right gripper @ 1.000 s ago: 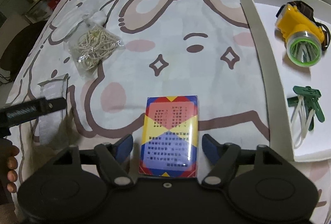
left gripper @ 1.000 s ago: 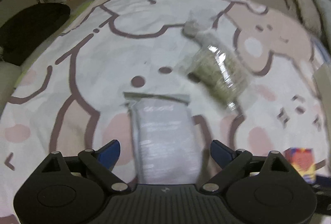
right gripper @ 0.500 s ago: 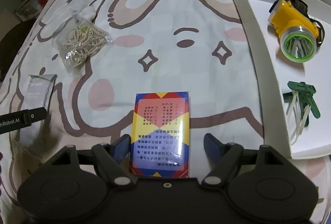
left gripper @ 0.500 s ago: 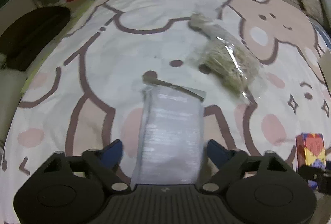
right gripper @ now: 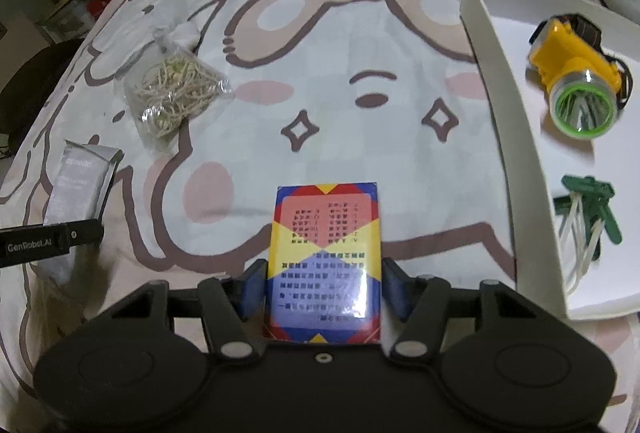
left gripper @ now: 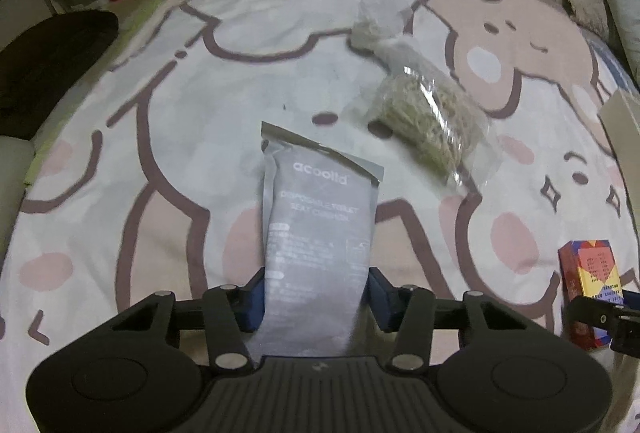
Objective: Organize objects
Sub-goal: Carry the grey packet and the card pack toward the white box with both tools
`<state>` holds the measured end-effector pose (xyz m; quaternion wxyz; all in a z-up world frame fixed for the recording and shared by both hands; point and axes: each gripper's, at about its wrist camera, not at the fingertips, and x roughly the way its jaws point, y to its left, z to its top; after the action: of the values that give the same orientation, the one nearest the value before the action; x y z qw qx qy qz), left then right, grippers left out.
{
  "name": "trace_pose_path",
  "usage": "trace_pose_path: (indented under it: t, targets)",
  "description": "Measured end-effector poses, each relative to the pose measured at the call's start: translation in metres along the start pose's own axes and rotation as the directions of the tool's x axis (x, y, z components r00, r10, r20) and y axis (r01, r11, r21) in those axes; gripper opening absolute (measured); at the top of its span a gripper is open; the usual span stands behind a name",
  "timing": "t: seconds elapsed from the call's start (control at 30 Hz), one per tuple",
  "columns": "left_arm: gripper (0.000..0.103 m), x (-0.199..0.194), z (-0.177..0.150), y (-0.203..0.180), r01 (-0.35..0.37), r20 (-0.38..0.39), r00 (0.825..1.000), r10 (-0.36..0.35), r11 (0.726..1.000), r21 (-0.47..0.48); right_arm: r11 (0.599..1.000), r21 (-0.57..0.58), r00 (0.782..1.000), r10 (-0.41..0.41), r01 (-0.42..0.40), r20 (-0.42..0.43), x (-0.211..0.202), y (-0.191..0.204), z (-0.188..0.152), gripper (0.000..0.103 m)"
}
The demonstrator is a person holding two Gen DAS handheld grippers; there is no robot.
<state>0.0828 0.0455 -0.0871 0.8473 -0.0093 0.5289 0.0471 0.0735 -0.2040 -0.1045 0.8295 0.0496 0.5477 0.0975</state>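
Observation:
A grey foil pouch (left gripper: pixel 320 217) lies on the cartoon-print bedsheet (left gripper: pixel 160 137), its near end between the blue pads of my left gripper (left gripper: pixel 316 297). The jaws are closing and both pads touch the pouch's sides. A red, yellow and blue card box (right gripper: pixel 326 233) lies flat between the pads of my right gripper (right gripper: pixel 324 289). These jaws are closing too, with the pads against the box's long edges. The pouch (right gripper: pixel 78 181) shows again at the left of the right wrist view, and the box (left gripper: pixel 588 273) at the right of the left wrist view.
A clear bag of beige strips (left gripper: pixel 428 121) lies beyond the pouch. To the right stands a white tray (right gripper: pixel 492 45) holding a yellow headlamp (right gripper: pixel 576 73) and green clips with white cords (right gripper: pixel 592 205). Pillows line the far right; shelves and a dark chair stand past the bed's left edge.
Both pairs of jaws have narrowed onto their objects. The left gripper shifted a little and the pouch's far end now sits turned slightly to the left. The right gripper kept its place.

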Motion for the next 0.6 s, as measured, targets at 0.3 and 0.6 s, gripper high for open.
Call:
trace_pose_path:
  t: [0.3, 0.6]
  targets:
    - [0.051, -0.031, 0.008, 0.004, 0.056, 0.119, 0.992, -0.046, 0.995, -0.078, 1.0, -0.008, 0.992, 0.024, -0.023, 0.121, -0.026, -0.003, 0.01, 0.061]
    - [0.051, -0.068, 0.016, 0.002, 0.157, 0.238, 0.963, -0.127, 0.981, -0.115, 0.999, -0.026, 0.961, 0.05, -0.044, 0.271, -0.063, -0.006, 0.024, 0.061]
